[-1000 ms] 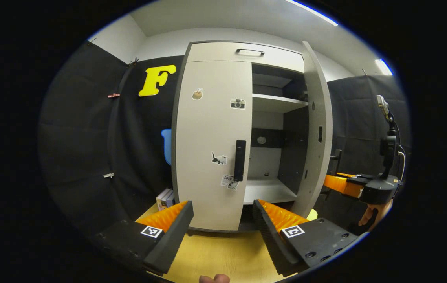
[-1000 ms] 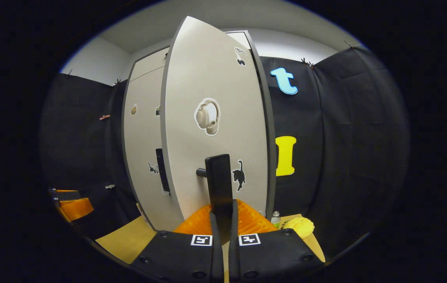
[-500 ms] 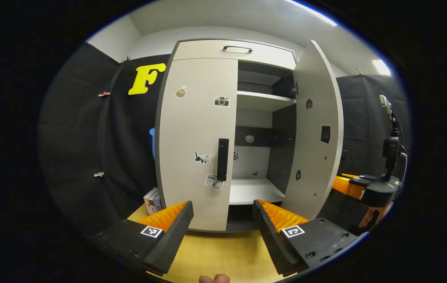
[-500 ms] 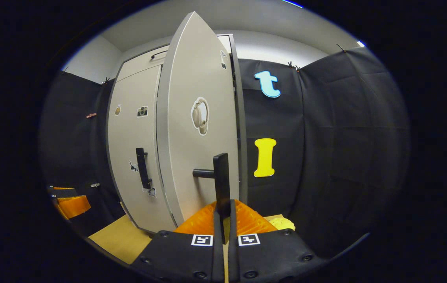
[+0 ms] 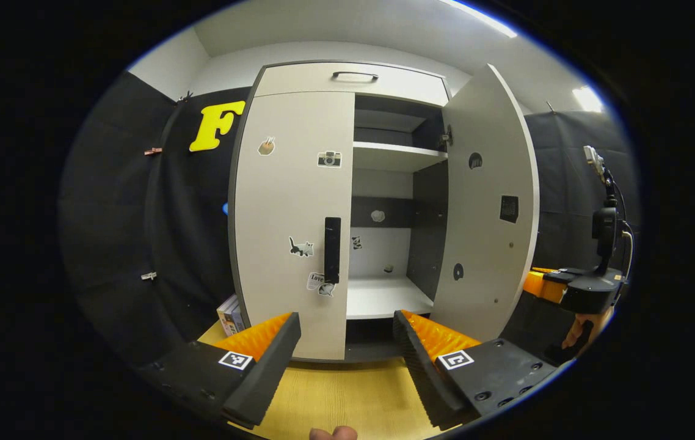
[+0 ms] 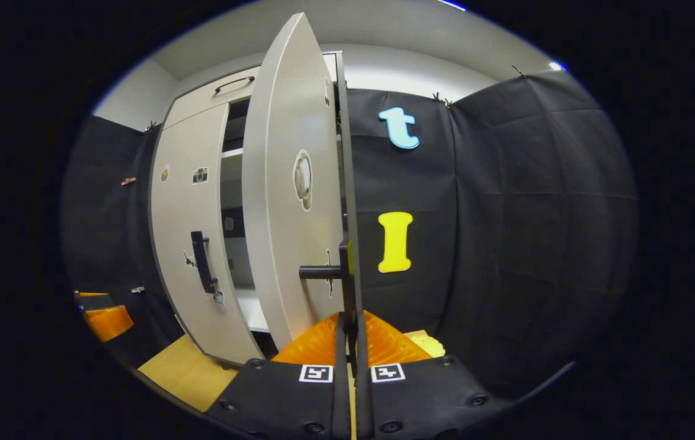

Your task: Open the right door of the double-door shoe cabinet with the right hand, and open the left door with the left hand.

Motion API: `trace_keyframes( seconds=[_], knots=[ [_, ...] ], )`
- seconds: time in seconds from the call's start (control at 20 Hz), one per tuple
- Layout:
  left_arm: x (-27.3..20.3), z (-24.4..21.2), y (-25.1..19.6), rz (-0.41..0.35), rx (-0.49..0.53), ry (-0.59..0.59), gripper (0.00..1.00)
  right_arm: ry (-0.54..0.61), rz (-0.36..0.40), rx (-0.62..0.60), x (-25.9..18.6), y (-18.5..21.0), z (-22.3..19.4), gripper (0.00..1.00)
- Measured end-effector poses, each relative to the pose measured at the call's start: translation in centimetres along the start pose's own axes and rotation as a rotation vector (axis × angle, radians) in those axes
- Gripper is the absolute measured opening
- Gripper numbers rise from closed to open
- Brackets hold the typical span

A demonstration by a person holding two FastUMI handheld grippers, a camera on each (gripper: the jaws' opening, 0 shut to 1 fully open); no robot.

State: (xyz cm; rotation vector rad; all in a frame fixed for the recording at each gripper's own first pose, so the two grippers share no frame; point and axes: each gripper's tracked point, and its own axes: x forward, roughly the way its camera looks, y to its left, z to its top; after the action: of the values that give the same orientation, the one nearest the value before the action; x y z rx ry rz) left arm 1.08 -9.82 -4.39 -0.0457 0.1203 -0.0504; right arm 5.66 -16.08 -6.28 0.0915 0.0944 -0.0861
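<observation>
The pale shoe cabinet stands ahead with its left door (image 5: 289,220) closed and that door's black handle (image 5: 332,249) free. My left gripper (image 5: 347,333) hangs open a short way in front of it, below the handle, touching nothing. The right door (image 5: 488,201) is swung wide, showing bare shelves (image 5: 387,296). In the right gripper view I see this door (image 6: 286,201) nearly edge-on, and my right gripper (image 6: 352,324) is shut on its black handle (image 6: 347,287). The right gripper (image 5: 537,282) also appears at the far right of the left gripper view, held by a hand.
A drawer with a bar handle (image 5: 355,76) tops the cabinet. Several books (image 5: 228,315) stand by its lower left corner. The cabinet rests on a yellow wooden surface (image 5: 347,397). A yellow object (image 6: 427,345) lies beyond the right door. Black cloth walls enclose both sides.
The right door has swung further open, pulled by my right gripper on its handle. My left gripper stays open in front of the closed left door.
</observation>
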Motion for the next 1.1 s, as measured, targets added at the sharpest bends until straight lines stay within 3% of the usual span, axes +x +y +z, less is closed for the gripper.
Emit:
trace_keyframes(
  seconds=[0.05,0.2,0.85,0.9,1.1],
  knots=[
    [-0.1,0.1,-0.1,-0.001,0.0,-0.002,0.94,-0.005,-0.021,0.0,-0.1,-0.8,0.1,0.06],
    [0.2,0.0,-0.4,-0.006,0.005,0.0,0.94,0.006,0.007,0.051,-0.2,-0.6,0.0,0.05],
    [3.7,1.2,-1.2,-0.022,0.032,-0.019,0.92,-0.012,-0.014,0.044,-1.9,-1.9,0.7,0.06],
    [4.3,1.4,-1.1,-0.02,0.038,-0.021,0.94,-0.018,-0.021,0.037,-2.3,-2.1,0.9,0.0],
    [7.5,2.0,-0.1,0.0,0.066,-0.029,0.94,-0.046,-0.001,0.017,-2.8,-1.8,1.9,0.19]
  ],
)
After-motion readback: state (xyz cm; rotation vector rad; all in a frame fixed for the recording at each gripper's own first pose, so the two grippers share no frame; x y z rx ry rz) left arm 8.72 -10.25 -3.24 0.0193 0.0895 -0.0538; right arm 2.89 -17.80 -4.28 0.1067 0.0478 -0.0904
